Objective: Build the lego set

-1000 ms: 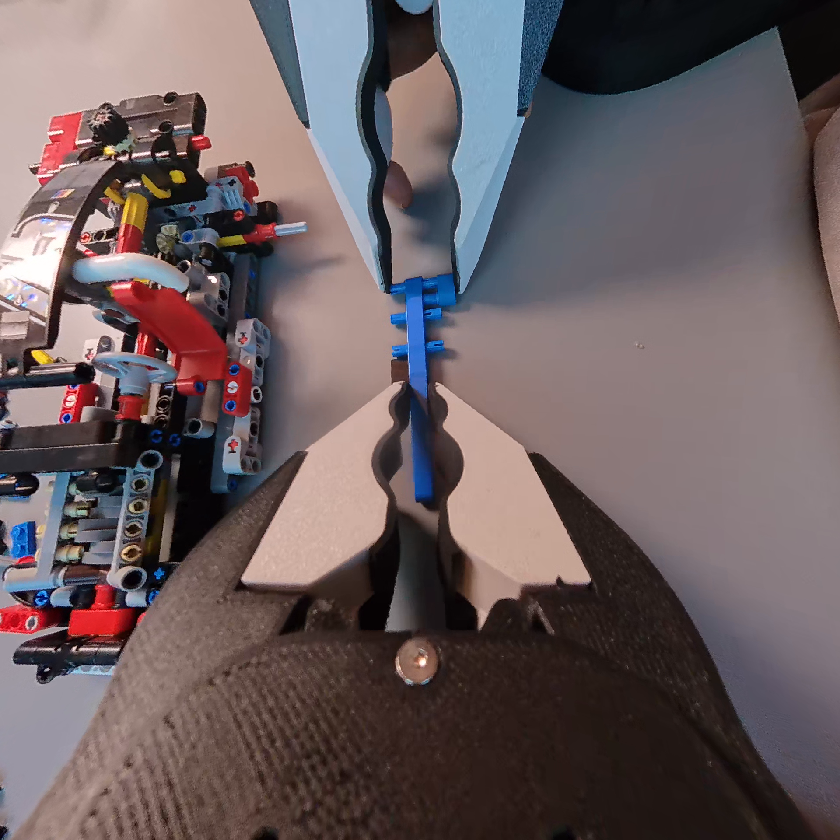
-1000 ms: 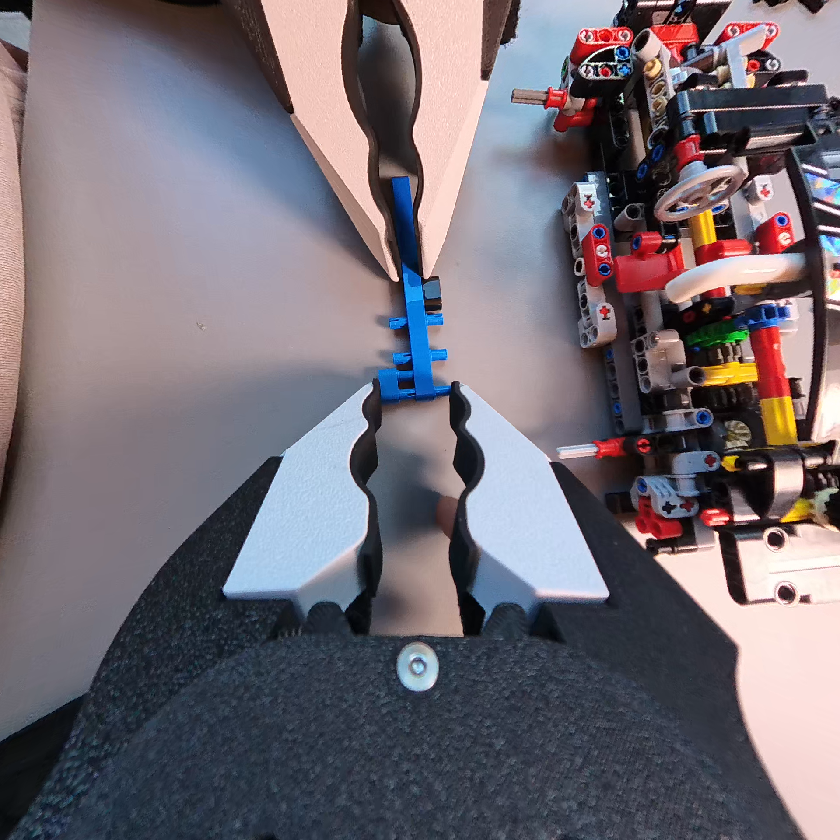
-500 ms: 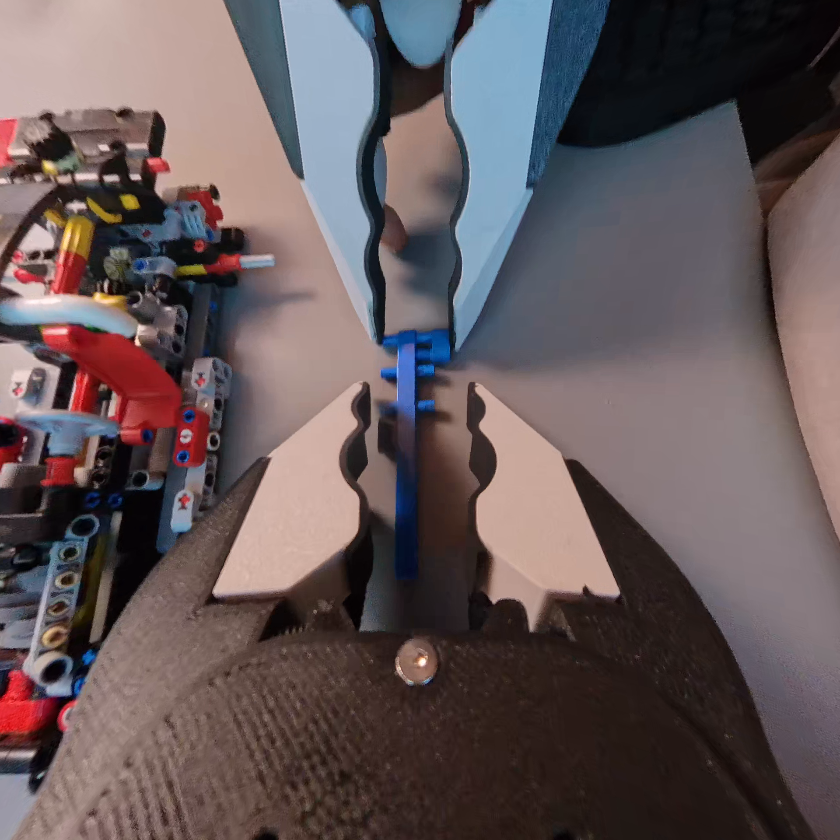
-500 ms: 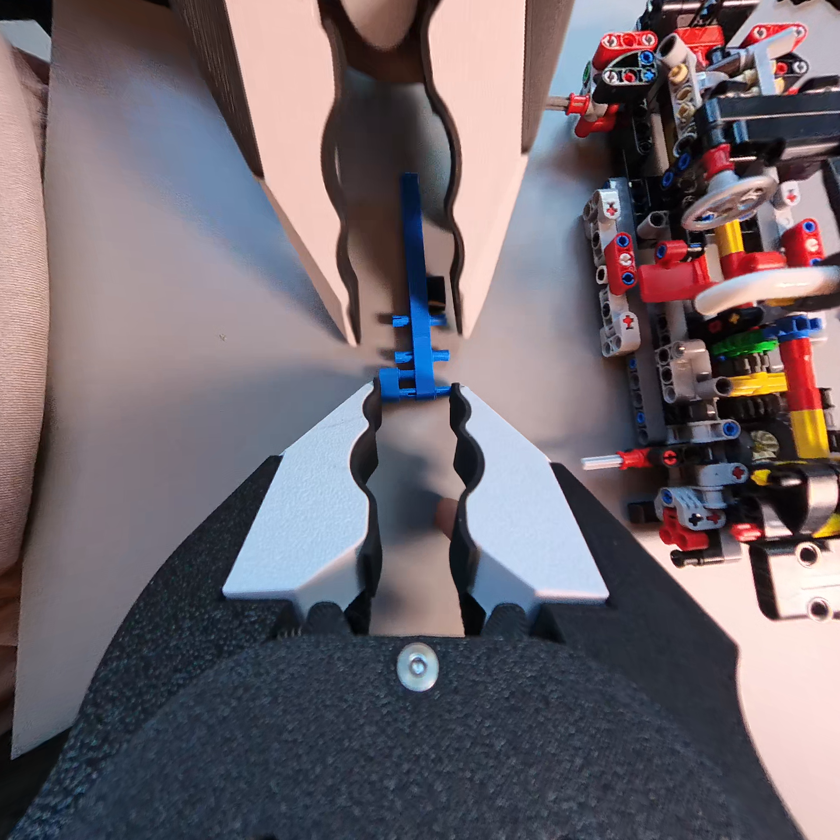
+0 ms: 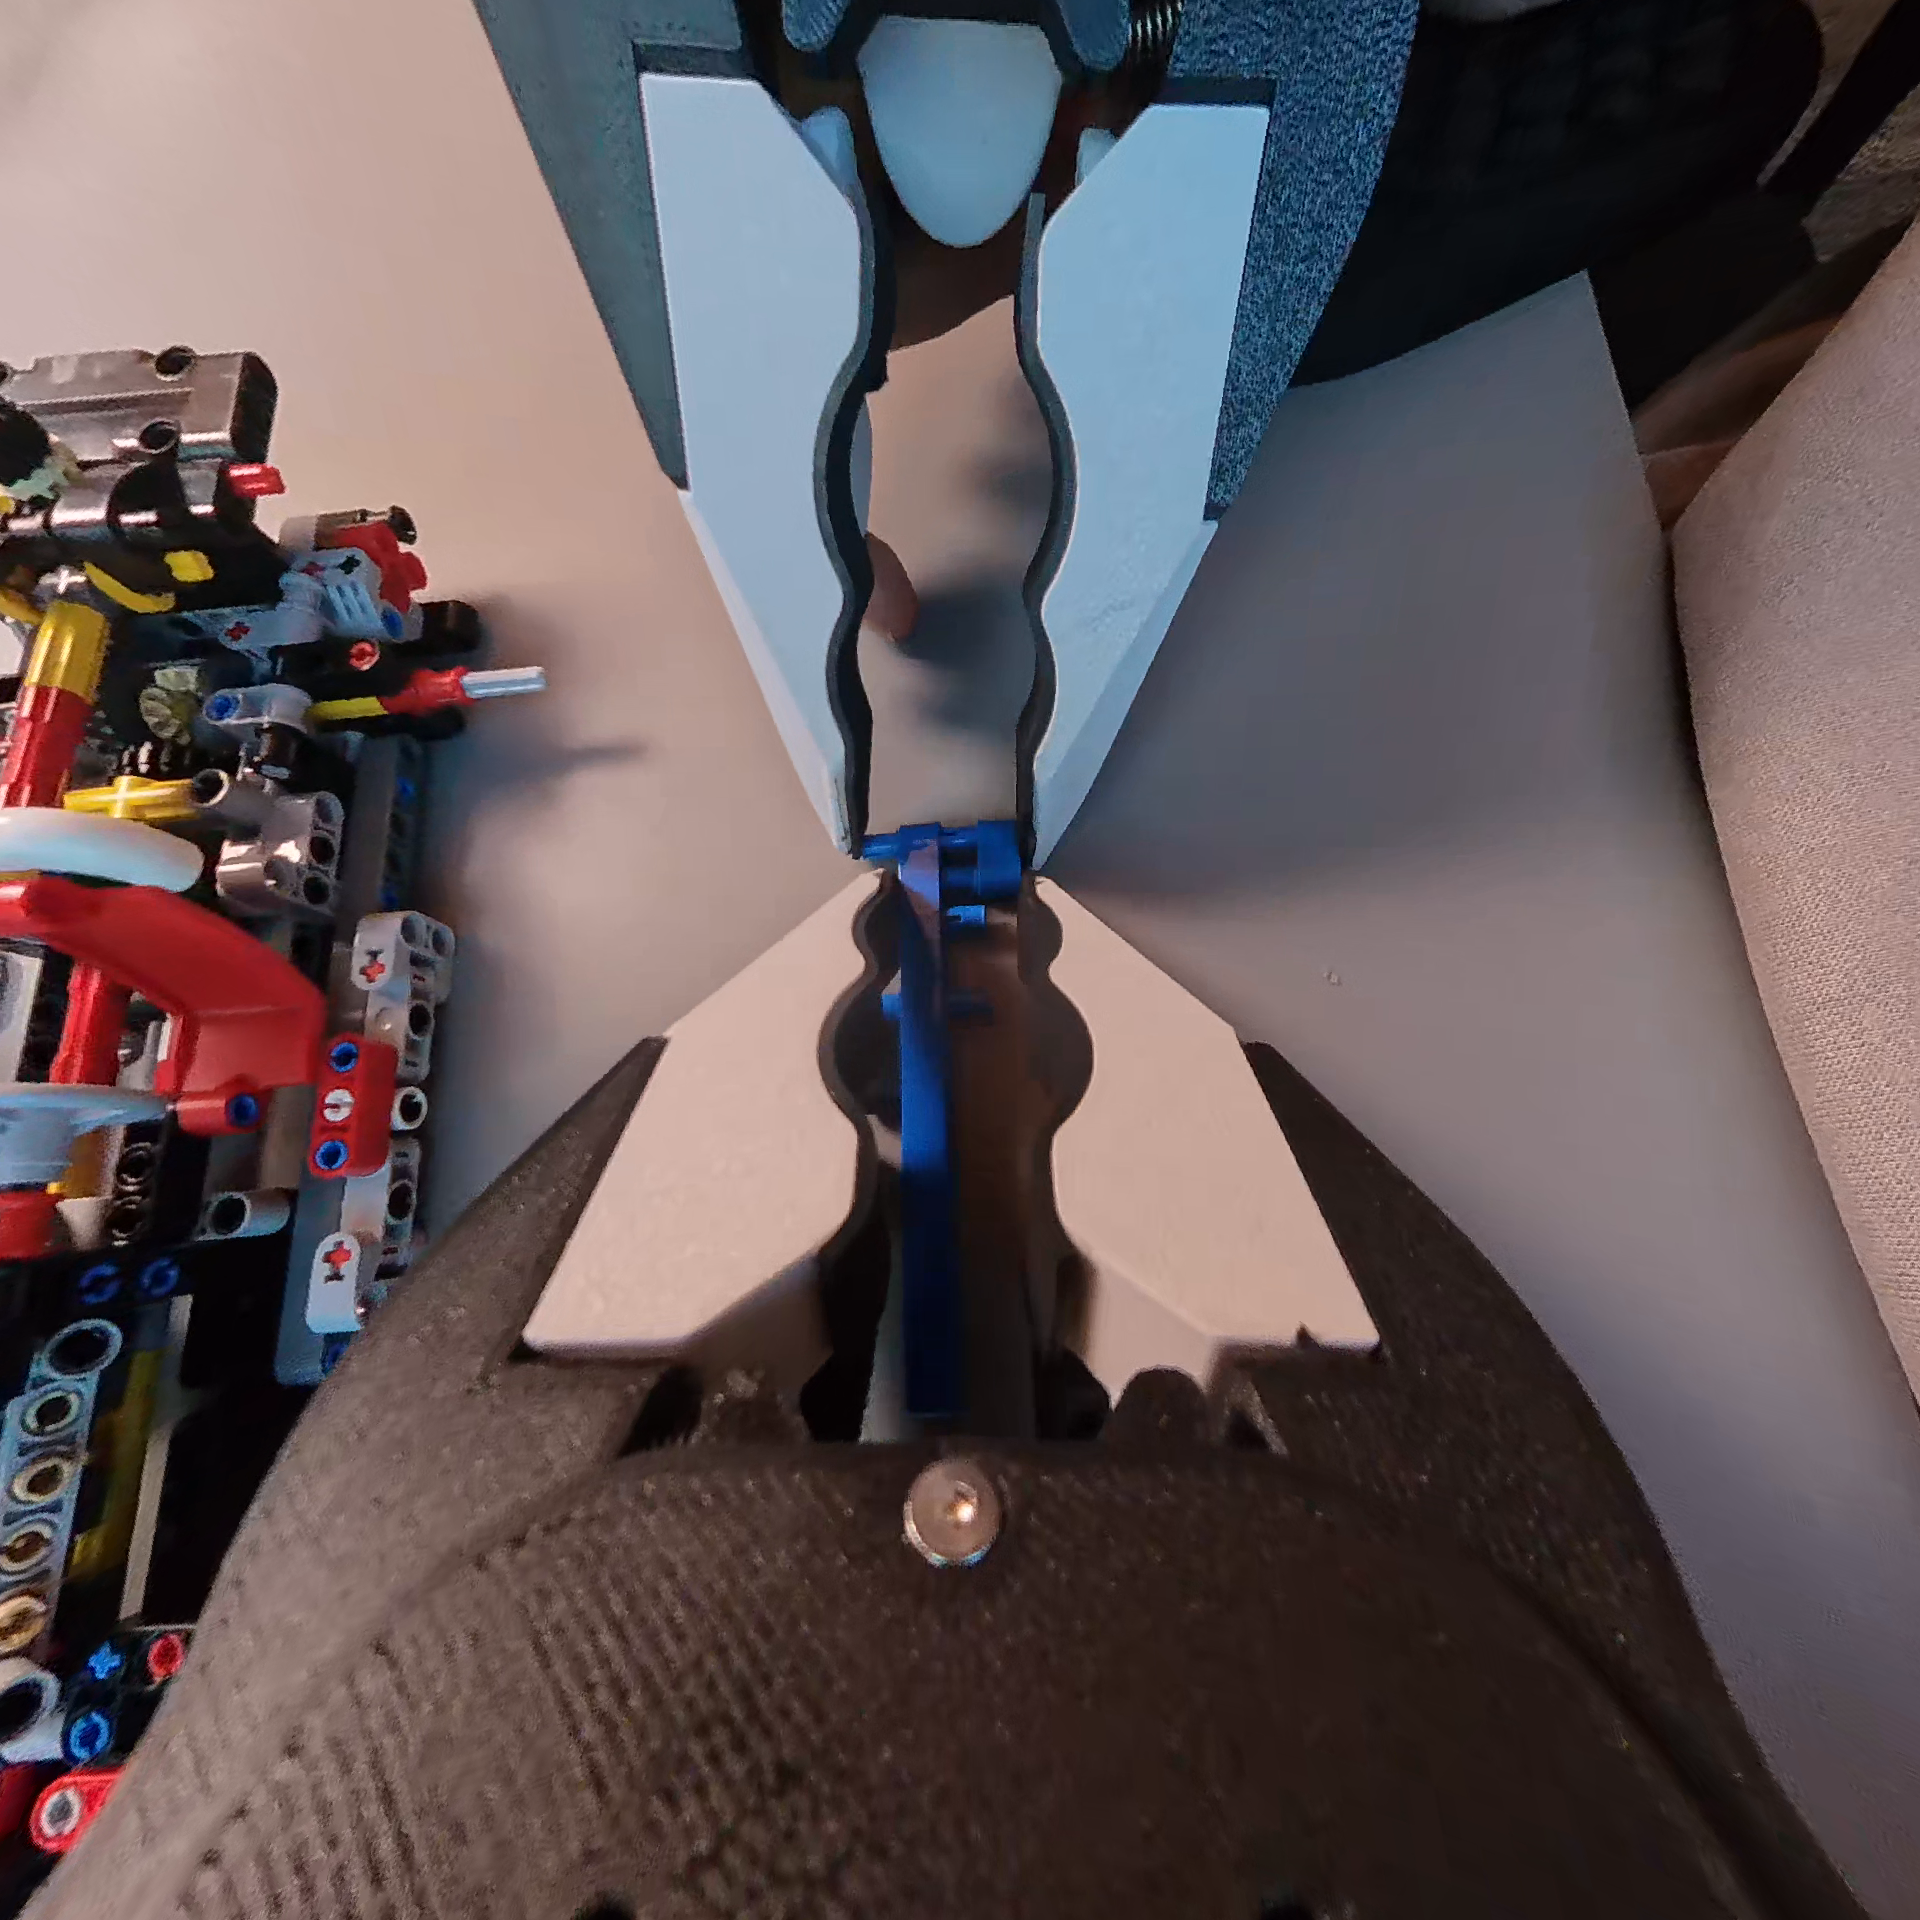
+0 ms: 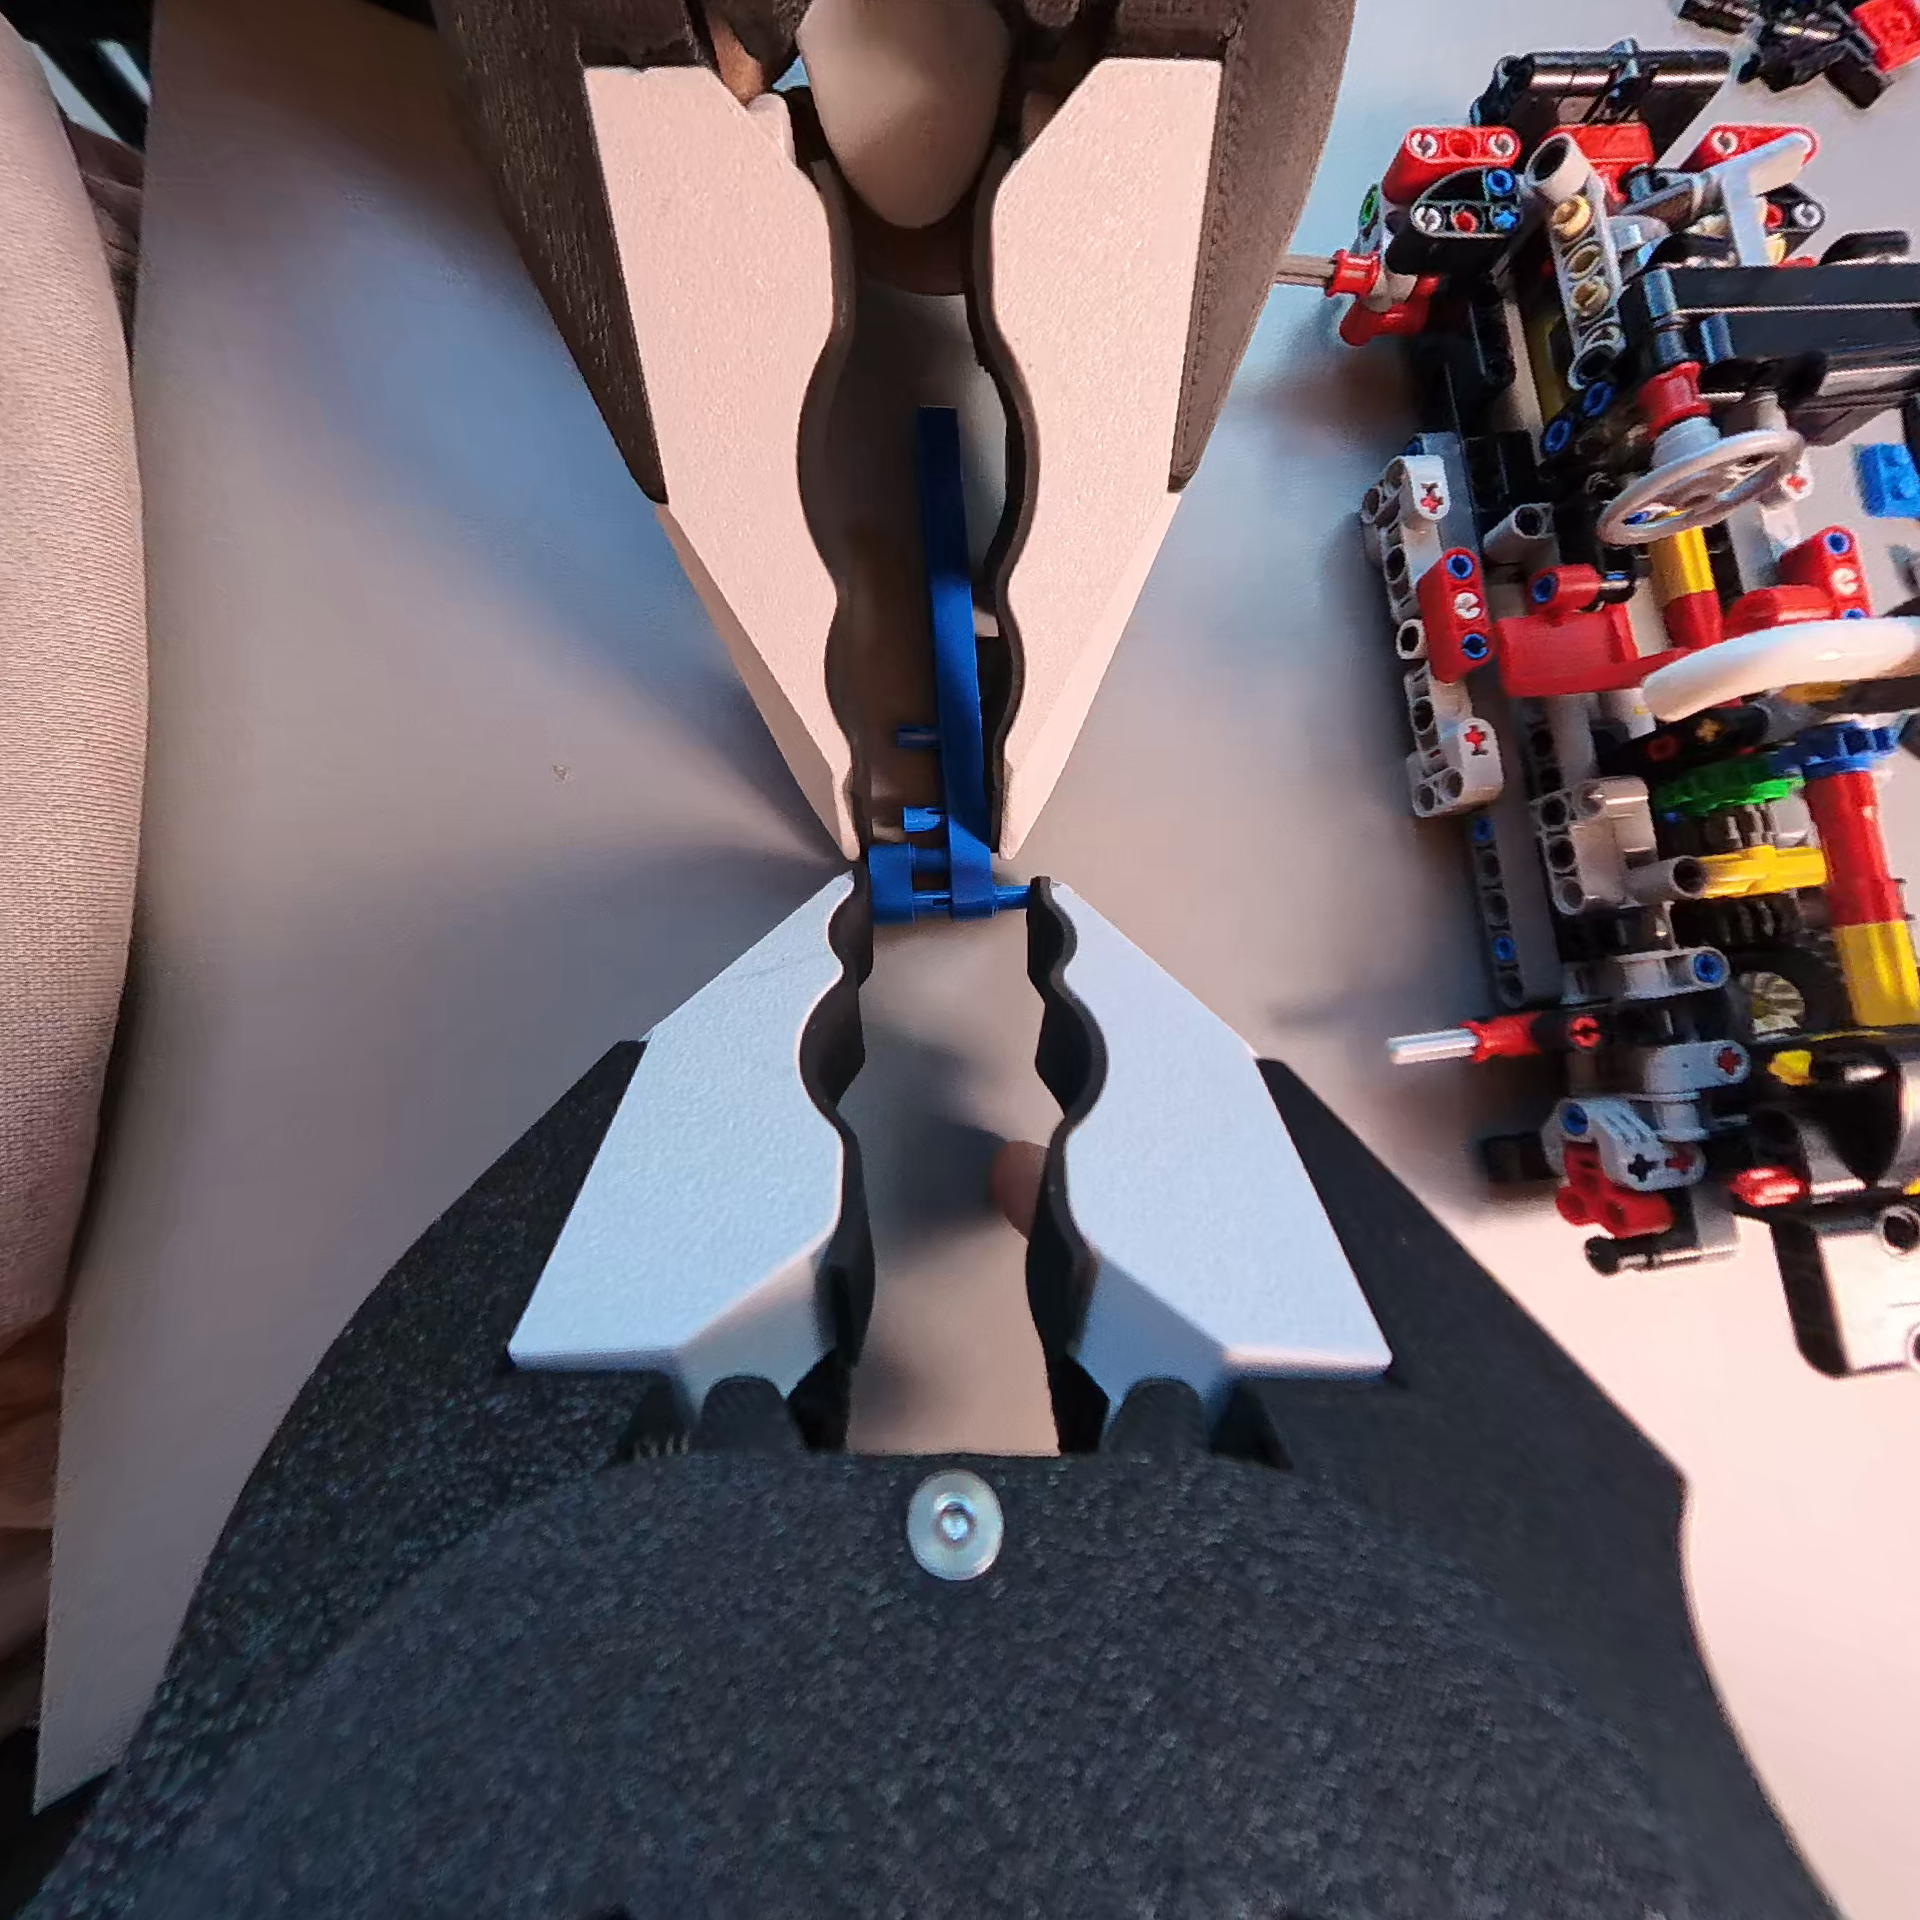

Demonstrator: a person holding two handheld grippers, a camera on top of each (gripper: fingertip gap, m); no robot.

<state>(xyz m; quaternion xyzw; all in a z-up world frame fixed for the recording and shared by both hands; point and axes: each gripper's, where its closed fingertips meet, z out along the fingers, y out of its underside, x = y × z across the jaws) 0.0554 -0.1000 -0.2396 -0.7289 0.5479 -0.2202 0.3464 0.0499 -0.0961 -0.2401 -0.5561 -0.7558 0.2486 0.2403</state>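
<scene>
A long blue lego beam (image 5: 925, 1143) with pins at one end hangs above the grey table between my two grippers, which face each other tip to tip. My right gripper (image 6: 943, 888) is shut on the pinned end of the beam (image 6: 956, 665); it shows at the top of the left wrist view (image 5: 940, 831). My left gripper (image 5: 951, 894) surrounds the rest of the beam, its jaws narrowed, with small gaps on both sides. It shows at the top of the right wrist view (image 6: 925, 842). The partly built lego vehicle (image 5: 208, 987) (image 6: 1662, 727) lies beside them.
A thin grey axle (image 5: 504, 683) sticks out of the model towards the grippers. Loose lego pieces (image 6: 1818, 42) lie beyond the model. Beige fabric (image 5: 1818, 831) (image 6: 62, 727) borders the table on the side away from the model. Both grippers' tips are close together, under 4 cm apart.
My left gripper let go of the beam, opened wide, slid forward along it and has narrowed again. My right gripper kept hold of the pinned end.
</scene>
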